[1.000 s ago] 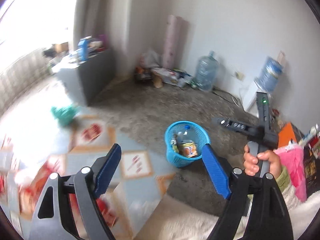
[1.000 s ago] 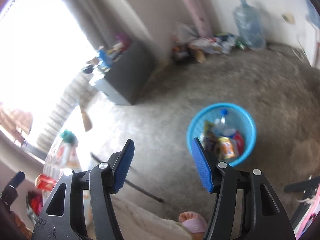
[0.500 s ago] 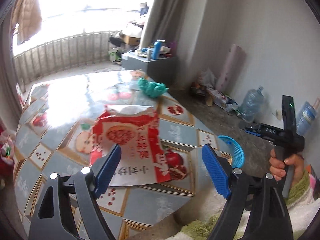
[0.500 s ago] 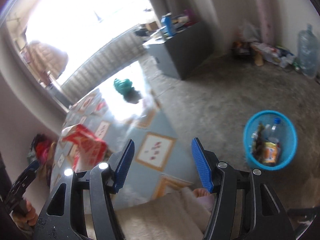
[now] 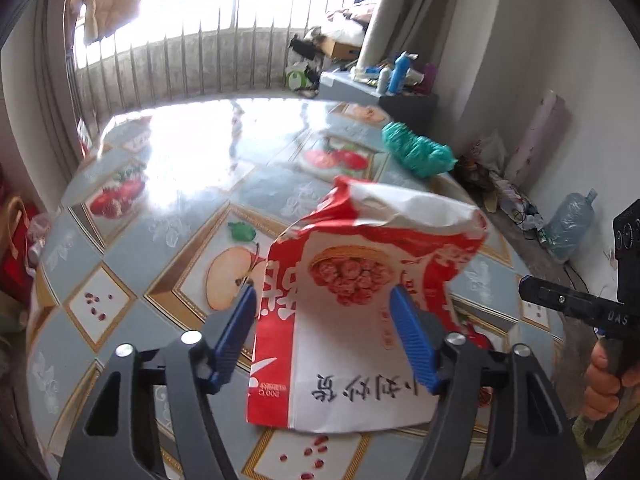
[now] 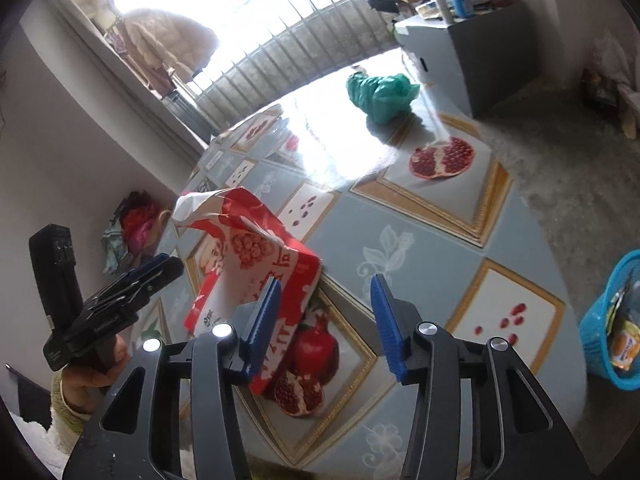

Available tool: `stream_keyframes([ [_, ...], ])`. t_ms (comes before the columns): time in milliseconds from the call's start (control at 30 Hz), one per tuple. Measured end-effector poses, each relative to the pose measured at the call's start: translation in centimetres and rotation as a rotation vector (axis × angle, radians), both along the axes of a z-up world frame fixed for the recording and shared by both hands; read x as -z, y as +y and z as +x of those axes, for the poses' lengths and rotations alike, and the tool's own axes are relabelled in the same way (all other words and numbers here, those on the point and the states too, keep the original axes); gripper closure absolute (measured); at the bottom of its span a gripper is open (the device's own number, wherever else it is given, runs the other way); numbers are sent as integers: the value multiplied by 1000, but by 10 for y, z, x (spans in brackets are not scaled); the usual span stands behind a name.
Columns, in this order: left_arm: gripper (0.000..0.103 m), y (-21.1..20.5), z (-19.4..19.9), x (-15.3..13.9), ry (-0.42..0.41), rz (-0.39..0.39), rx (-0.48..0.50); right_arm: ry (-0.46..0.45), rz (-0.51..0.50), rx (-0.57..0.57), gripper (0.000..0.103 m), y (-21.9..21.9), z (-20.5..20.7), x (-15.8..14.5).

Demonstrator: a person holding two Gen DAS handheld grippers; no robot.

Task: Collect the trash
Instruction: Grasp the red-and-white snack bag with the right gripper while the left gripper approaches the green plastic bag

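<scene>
A torn red and white snack bag lies on the fruit-patterned table. My left gripper is open, its blue fingers either side of the bag and just above it. The bag also shows in the right wrist view. My right gripper is open and empty over the table, to the right of the bag. A crumpled green plastic bag lies at the table's far edge; it also shows in the right wrist view. A blue basket with trash in it stands on the floor at the right.
A grey cabinet with bottles stands beyond the table. A water jug and clutter lie along the wall. A railed window is behind the table. The right gripper's body shows at the left view's right edge.
Both grippers have swung from the floor and basket over to the table. My left gripper has closed in on the red bag, which now sits between its open fingers.
</scene>
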State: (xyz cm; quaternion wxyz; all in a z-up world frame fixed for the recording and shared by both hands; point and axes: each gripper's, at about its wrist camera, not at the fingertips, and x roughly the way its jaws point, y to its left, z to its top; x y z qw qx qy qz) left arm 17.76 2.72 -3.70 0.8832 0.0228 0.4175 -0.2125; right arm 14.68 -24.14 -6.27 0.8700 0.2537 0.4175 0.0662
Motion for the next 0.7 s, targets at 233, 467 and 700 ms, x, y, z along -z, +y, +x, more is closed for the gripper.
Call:
stream_keyframes([
  [233,60,2,23,27,95,-5,-39,25,44,-64,65,12,33,16],
  [467,70,-5,27,41,139,-5,-25,49,57,-87,79,16,45,24],
  [700,70,-12,28,41,148,-28,-10,52,48,-76,101,10,44,23],
])
